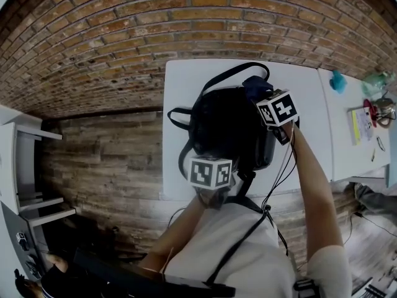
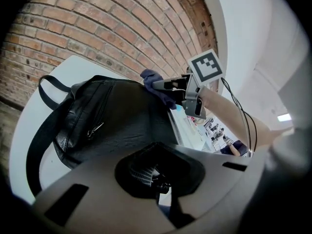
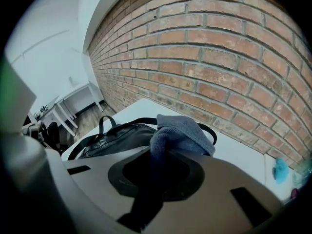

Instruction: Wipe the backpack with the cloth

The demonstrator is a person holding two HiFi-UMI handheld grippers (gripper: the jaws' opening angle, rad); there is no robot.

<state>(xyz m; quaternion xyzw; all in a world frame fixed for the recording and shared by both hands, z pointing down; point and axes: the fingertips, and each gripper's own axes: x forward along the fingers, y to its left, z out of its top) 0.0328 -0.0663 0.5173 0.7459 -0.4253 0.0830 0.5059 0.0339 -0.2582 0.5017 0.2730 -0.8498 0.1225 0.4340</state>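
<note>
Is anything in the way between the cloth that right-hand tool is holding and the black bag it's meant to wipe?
Nothing visible. The right gripper pinches the blue-grey fabric cloth right at the top end of the black leather backpack, with no object between them; contact itself is unclear.

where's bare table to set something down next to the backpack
Best: the bare patch of table right of the backpack, up to the seam with the next table. The far left corner is bare too; a strap crosses the left strip. The next table is cluttered.
</note>
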